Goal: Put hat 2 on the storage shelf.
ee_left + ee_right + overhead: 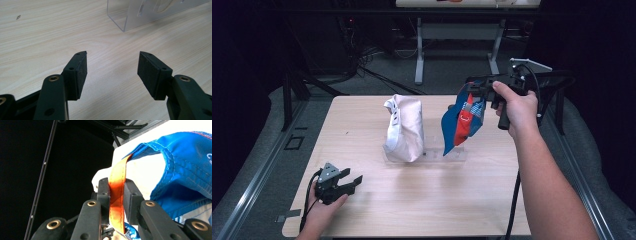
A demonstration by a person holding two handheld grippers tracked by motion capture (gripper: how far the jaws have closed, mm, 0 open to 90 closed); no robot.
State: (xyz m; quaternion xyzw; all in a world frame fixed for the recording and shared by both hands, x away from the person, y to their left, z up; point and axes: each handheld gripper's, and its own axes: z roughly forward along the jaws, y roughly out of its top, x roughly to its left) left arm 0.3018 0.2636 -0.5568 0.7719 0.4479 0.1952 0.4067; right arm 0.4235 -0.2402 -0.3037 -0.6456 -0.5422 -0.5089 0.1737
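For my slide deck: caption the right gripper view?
Right tool shut on the blue bag's orange strap.

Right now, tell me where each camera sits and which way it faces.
High view: above the near table edge, looking forward and down at the table, white bag and blue bag; both forearms show.
Left gripper view: rides the left gripper, facing the clear stand; open jaws show.
Right gripper view: rides the right gripper, jaws shut on the orange strap.
Shared: the blue bag, in the high and right views.
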